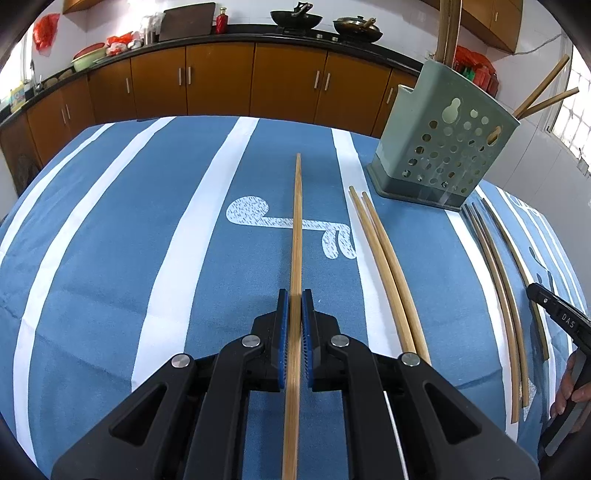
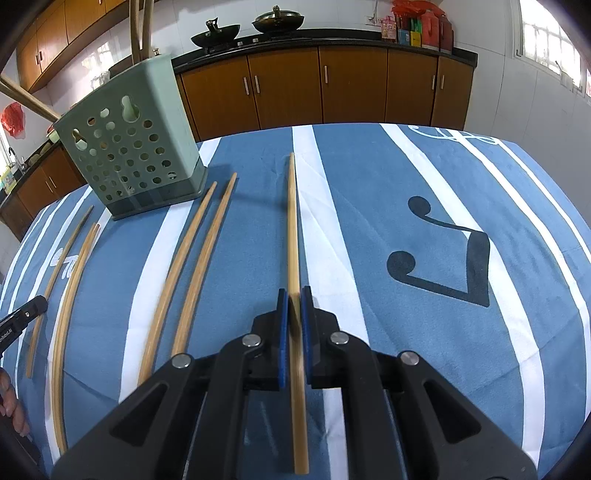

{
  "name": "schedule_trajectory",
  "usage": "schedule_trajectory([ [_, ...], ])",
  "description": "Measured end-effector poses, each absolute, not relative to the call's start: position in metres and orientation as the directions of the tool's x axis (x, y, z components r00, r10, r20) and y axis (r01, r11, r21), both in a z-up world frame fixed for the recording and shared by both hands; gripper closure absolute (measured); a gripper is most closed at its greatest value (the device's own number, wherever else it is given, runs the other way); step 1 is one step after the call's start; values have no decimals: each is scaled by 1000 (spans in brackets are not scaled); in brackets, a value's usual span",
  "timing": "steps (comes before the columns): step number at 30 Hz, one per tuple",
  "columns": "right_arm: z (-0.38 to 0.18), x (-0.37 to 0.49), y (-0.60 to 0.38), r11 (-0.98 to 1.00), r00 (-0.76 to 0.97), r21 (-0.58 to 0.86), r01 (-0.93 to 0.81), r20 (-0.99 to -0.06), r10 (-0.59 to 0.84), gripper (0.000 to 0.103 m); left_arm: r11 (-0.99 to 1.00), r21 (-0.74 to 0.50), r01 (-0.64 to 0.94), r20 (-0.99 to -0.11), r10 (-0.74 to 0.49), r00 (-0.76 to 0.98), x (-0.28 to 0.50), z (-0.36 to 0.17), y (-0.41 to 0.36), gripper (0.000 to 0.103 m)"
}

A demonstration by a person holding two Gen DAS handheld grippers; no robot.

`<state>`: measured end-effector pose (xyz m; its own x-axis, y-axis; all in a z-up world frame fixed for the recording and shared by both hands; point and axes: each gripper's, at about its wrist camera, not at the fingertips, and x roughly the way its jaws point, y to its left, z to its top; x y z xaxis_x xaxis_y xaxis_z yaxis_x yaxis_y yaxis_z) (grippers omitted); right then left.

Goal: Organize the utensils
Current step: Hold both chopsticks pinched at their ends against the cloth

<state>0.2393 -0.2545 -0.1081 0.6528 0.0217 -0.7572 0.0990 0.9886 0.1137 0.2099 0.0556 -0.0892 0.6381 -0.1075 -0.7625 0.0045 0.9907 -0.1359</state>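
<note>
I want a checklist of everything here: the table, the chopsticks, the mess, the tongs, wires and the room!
Surface: blue tablecloth with white stripes.
Job's things: green utensil holder standing upright, chopsticks poking out; pair of loose chopsticks lying beside it; darker chopsticks further right.
Clutter: nothing seen.
Tongs: left tongs shut on a chopstick; right tongs shut on another chopstick.
Cables: nothing seen.
Surroundings: brown kitchen cabinets, woks on the counter.
</note>
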Motion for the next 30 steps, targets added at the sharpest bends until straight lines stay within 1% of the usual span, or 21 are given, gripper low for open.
schedule_trajectory([
  [21,-108,239,-255,988,653,118,99,-757,25,95,989,-147,3,-761,-115,639,210,-89,57,95],
  [26,-109,235,-252,990,652,99,103,-758,8,94,993,-119,6,-764,-95,638,208,-89,53,95],
  [30,-110,229,-253,988,653,119,101,-757,24,94,995,-94,16,-767,-82,636,200,-89,51,95],
])
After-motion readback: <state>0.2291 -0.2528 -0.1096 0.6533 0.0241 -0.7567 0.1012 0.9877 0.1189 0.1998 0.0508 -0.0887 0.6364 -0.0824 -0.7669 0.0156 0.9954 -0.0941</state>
